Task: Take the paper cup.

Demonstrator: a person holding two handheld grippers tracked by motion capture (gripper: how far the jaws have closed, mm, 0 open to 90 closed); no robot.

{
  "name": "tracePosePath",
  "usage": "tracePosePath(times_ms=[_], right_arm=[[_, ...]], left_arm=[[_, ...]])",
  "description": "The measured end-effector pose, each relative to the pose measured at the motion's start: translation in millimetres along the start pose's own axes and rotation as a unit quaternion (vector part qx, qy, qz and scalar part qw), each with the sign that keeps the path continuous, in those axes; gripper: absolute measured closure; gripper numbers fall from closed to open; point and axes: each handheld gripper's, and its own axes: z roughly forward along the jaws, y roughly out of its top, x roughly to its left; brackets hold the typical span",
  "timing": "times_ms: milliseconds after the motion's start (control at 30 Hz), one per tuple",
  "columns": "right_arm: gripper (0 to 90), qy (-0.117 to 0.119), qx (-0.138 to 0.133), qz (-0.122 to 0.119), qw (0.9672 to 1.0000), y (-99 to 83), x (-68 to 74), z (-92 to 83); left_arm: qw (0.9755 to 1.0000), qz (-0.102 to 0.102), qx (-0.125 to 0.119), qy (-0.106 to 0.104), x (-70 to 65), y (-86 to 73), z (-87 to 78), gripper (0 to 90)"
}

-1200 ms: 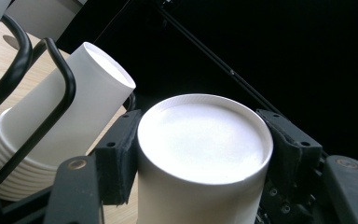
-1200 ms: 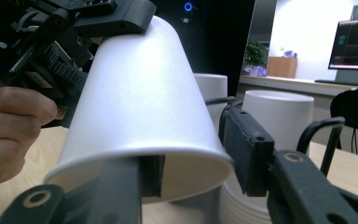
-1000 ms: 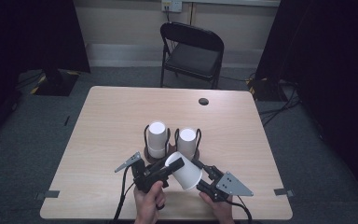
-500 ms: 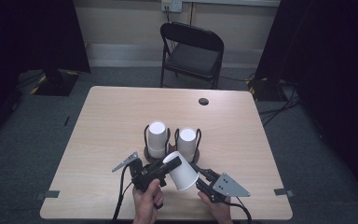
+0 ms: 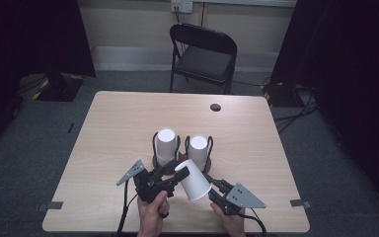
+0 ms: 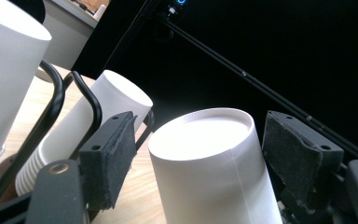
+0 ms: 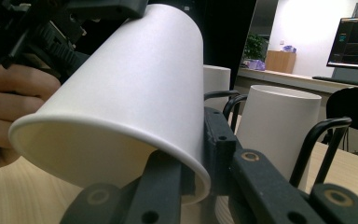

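A: Where is the paper cup [image 5: 193, 178] held?

B: Just in front of the two cup racks [image 5: 182, 148], tilted. Its rim wall is pinched by the right gripper [image 7: 200, 154]. The left gripper [image 6: 193, 161] has just been opened; its base is straddled, not pressed.

A: What is advised?

B: The left jaws should be drawn clear before the cup is carried toward the racks.

A light wooden table [image 5: 113, 128] carries a small dark round grommet [image 5: 215, 107] near its far edge. Behind it stands a black folding chair [image 5: 203, 57] on grey carpet, with black curtains [image 5: 29, 34] at both sides
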Motion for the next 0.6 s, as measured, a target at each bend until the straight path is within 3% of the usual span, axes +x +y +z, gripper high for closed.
tracePosePath(times_ms=[133,233,367,433,533,600], right_arm=[[85.0,0.000,0.002,0.007,1.0000,0.1,-0.9,-1.1],[85.0,-0.010,0.013,0.013,0.9998,0.4,-2.1,-1.8],[85.0,-0.017,0.030,0.003,0.9994,0.3,-1.8,-1.7],[85.0,-0.017,0.035,0.002,0.9992,0.2,-1.5,-1.7],[85.0,-0.016,0.041,0.006,0.9990,0.4,-1.4,-1.4],[85.0,-0.019,0.047,0.006,0.9987,0.5,-1.6,-1.0]], left_arm=[[1.0000,0.008,-0.004,0.001,0.6,1.3,-1.3,23.9],[0.9989,0.044,0.008,0.014,2.5,1.3,-3.5,21.9],[0.9983,0.055,0.003,0.018,5.5,1.6,-8.9,22.1],[0.9973,0.069,0.003,0.022,6.6,2.6,-12.5,23.5],[0.9945,0.092,0.005,0.049,5.1,3.5,-15.1,24.7],[0.9930,0.109,0.010,0.045,4.8,3.2,-17.3,23.6]])
